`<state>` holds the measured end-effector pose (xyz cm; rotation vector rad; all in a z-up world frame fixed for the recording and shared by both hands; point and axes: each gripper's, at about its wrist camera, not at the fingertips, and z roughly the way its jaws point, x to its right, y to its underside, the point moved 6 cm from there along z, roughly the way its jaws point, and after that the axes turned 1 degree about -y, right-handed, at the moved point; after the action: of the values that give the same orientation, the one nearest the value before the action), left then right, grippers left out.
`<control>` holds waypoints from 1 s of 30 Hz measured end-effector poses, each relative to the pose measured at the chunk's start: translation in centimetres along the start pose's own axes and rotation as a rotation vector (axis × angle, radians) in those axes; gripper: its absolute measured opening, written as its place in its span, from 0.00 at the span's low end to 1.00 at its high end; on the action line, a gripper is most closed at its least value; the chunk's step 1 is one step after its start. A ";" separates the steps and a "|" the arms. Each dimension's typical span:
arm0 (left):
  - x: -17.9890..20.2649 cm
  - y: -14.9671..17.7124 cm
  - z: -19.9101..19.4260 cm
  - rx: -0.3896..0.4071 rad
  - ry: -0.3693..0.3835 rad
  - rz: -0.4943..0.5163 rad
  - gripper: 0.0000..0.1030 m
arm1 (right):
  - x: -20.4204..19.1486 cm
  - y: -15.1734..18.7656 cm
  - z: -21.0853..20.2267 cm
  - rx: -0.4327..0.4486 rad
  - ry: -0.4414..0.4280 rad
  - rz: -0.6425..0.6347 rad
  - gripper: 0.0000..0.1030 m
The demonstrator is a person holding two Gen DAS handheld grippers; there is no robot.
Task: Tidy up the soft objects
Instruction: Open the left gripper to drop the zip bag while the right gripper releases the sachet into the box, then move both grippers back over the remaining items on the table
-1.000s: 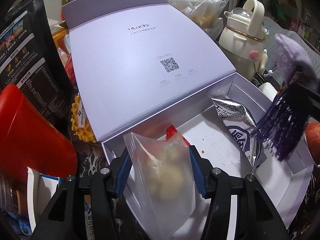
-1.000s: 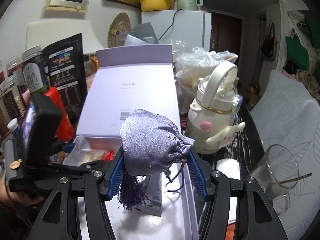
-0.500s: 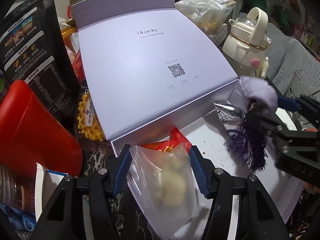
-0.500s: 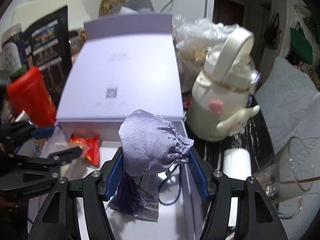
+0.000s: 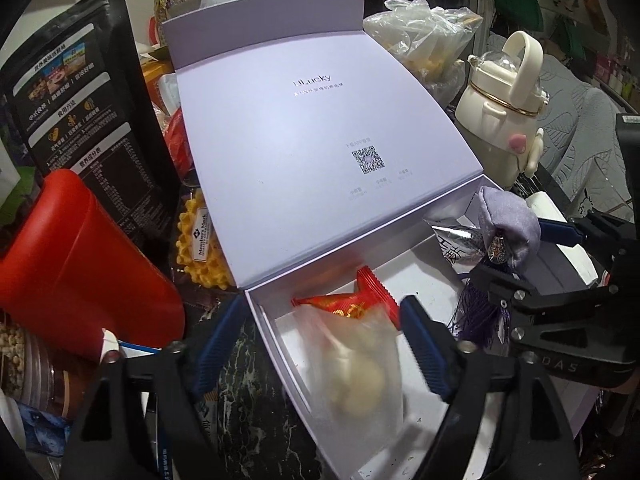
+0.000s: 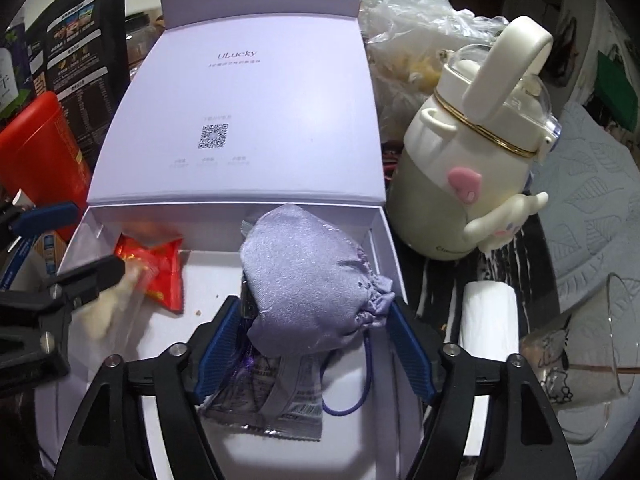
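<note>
An open lilac gift box lies before me with its lid folded back. My left gripper now stands open; the clear bag of pale lumps is blurred between its fingers, inside the box beside a red packet. My right gripper has its fingers spread beside a lilac drawstring pouch with a purple tassel, which sits on a silver sachet in the box.
A cream kettle-shaped bottle stands right of the box, with a white roll and a glass nearer. A red container, a black pouch and waffles crowd the left side. A plastic bag lies behind.
Both grippers moved down into the box. The left jaws have spread and the clear bag is dropping free. The right jaws have spread and the pouch has settled onto the silver sachet.
</note>
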<state>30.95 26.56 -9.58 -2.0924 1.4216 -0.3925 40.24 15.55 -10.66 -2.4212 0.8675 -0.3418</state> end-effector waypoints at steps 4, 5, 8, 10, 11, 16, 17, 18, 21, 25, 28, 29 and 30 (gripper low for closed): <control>0.0 -0.3 -0.9 0.022 -0.014 -0.003 0.80 | -0.2 -0.1 -0.4 -0.010 0.000 0.007 0.75; 0.0 -0.3 -1.0 0.023 -0.016 -0.002 0.80 | -0.2 -0.1 -0.5 -0.010 -0.001 0.008 0.75; 0.3 -0.5 -1.6 0.031 -0.018 0.010 0.80 | -0.4 -0.1 -1.5 0.000 0.001 0.009 0.76; 0.5 -0.5 -2.2 0.043 -0.020 0.019 0.80 | -0.4 -0.3 -2.3 0.015 0.036 0.004 0.85; 0.6 -0.6 -2.5 0.047 -0.020 0.021 0.80 | -0.3 -0.4 -2.8 0.027 0.057 0.000 0.85; 0.7 -1.0 -4.4 0.079 -0.010 0.019 0.80 | -0.3 -1.1 -5.5 0.072 0.073 0.005 0.86; 0.8 -1.1 -4.8 0.085 -0.008 0.018 0.80 | -0.3 -1.2 -6.1 0.082 0.079 0.003 0.85; 0.7 -1.3 -5.3 0.094 -0.005 0.016 0.80 | -0.2 -1.4 -6.4 0.089 0.084 0.003 0.86; 0.5 -1.7 -6.9 0.128 -0.009 0.012 0.80 | -0.2 -1.5 -8.3 0.123 0.090 0.006 0.86; 0.3 -2.2 -9.8 0.175 0.006 0.003 0.80 | -0.4 -1.8 -11.4 0.179 0.101 0.013 0.85; 0.2 -2.4 -11.9 0.207 0.011 0.005 0.80 | -0.8 -2.0 -14.1 0.227 0.111 0.012 0.86; 0.2 -2.5 -12.8 0.220 0.015 0.005 0.80 | -1.0 -2.0 -15.1 0.243 0.115 0.012 0.86; 0.2 -2.5 -13.5 0.231 0.019 0.004 0.80 | -1.1 -2.0 -16.1 0.260 0.119 0.012 0.86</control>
<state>25.65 23.07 2.64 -1.9046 1.3230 -0.5492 33.91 11.06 3.65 -2.1726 0.8319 -0.5631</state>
